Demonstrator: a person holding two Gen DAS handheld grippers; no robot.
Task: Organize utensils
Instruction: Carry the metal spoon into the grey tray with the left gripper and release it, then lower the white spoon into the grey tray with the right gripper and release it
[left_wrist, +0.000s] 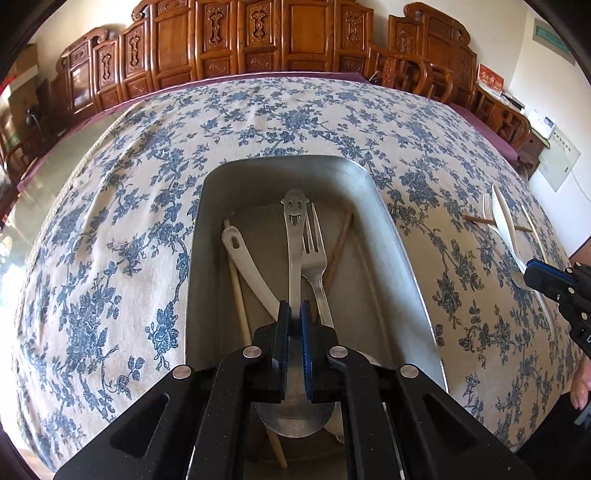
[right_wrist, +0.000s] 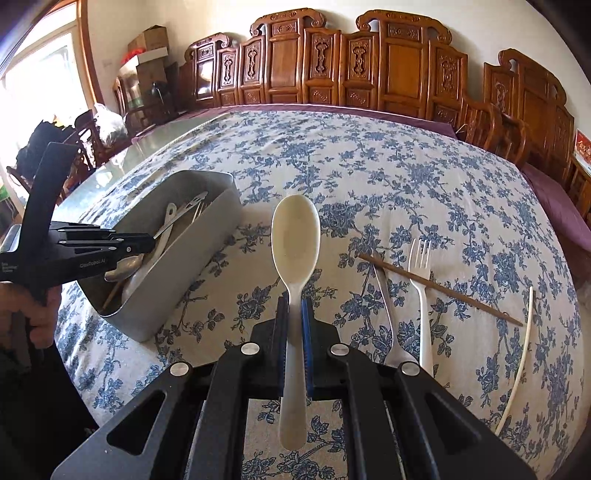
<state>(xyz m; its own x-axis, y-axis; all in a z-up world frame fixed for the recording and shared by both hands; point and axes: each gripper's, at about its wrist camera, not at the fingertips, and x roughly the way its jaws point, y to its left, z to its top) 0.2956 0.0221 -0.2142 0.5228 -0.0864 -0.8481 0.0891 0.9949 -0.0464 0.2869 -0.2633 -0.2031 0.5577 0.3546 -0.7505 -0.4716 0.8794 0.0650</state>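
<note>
Left tool (left_wrist: 294, 310) pinches a smiley spoon (left_wrist: 294, 236) over the part-filled tin (left_wrist: 207, 258); right tool (right_wrist: 294, 306) pinches a cream spoon (right_wrist: 295, 236); several utensils wait near the tabletop's right edge.

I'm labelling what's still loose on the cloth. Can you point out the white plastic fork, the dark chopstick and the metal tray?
white plastic fork (right_wrist: 424, 314), right wrist view, on its handle.
dark chopstick (right_wrist: 461, 295), right wrist view, mid-length.
metal tray (right_wrist: 192, 273), right wrist view, on its outer side wall.
</note>
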